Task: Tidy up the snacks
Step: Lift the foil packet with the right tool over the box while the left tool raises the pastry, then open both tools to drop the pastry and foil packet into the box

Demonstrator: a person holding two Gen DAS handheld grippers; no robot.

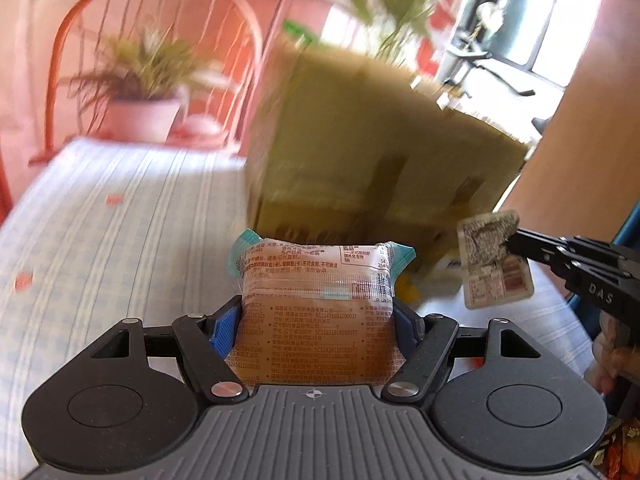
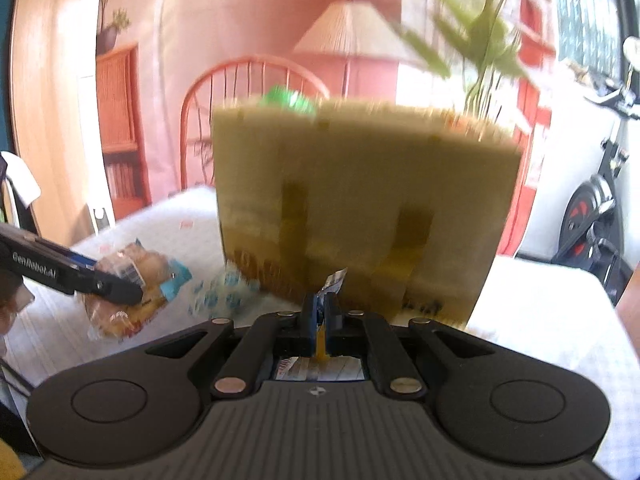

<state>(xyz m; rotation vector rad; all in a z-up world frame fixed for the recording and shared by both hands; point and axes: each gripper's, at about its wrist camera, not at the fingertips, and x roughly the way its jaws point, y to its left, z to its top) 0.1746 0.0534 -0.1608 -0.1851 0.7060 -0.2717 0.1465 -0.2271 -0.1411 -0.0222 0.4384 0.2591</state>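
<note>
My left gripper [image 1: 318, 324] is shut on a clear-wrapped bread snack [image 1: 316, 304] with teal ends, held above the table; it also shows in the right wrist view [image 2: 132, 292]. My right gripper [image 2: 319, 312] is shut on a small flat snack packet [image 2: 334, 280], seen in the left wrist view [image 1: 494, 258] as a printed sachet at the right gripper's tip [image 1: 510, 242]. A brown cardboard box [image 2: 360, 208] stands just ahead of both grippers, blurred; it also shows in the left wrist view [image 1: 372, 152].
The table [image 1: 100, 220] has a pale checked cloth. A blue-and-white snack pack [image 2: 224, 292] lies by the box's left corner. An orange chair [image 1: 152, 40], a potted plant [image 1: 140, 76] and an exercise bike [image 2: 592, 200] stand beyond the table.
</note>
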